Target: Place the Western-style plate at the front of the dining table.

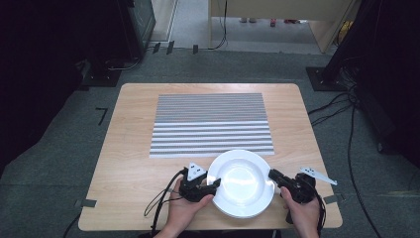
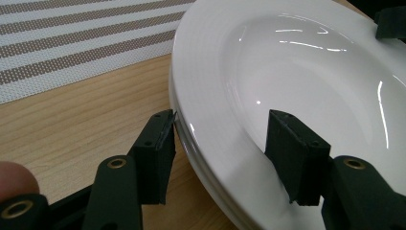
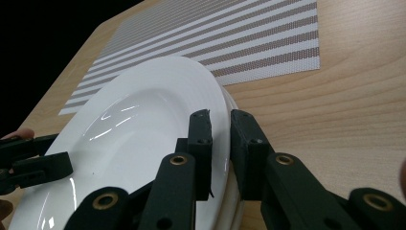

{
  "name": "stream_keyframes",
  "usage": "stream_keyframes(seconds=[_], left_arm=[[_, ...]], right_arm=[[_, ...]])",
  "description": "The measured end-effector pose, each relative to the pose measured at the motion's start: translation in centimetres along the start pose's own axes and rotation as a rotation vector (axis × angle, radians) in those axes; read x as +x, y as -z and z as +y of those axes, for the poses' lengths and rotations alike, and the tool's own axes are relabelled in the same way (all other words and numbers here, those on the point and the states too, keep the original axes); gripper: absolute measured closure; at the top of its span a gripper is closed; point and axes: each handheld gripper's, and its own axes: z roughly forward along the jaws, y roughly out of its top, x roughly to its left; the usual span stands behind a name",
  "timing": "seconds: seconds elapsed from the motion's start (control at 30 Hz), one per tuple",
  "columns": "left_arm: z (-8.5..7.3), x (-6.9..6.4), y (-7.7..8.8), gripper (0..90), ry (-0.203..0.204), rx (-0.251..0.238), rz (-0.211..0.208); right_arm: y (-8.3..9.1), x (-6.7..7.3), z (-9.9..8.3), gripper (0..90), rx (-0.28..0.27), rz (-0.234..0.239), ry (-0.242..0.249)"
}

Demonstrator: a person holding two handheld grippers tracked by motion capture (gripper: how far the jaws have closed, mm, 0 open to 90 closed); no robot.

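plate sits at the near edge of the table, just touching the striped mat, with a gripper on each side so it can be lifted level. in the high view the left gripper meets its left rim and the right gripper its right. in the left gripper view the jaws straddle the rim, apart and not pressing. in the right gripper view the jaws are clamped on the rim, and a second rim seems to lie under it.
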Motion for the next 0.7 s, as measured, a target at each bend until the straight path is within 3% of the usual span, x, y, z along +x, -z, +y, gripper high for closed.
stream_keyframes(seconds=[0.23,0.37,0.7], left_arm=[[-0.02,0.04,-0.05,44.7,0.006,0.003,-0.002],[-0.05,0.09,-0.05,45.1,0.009,0.001,-0.003],[-0.11,0.21,-0.1,45.1,0.02,-0.003,-0.011]], right_arm=[[0.08,0.13,0.07,80.5,-0.022,0.012,-0.007],[0.08,0.16,0.12,79.9,-0.032,0.038,-0.036],[-0.43,0.39,0.35,78.9,-0.032,0.039,-0.052]])
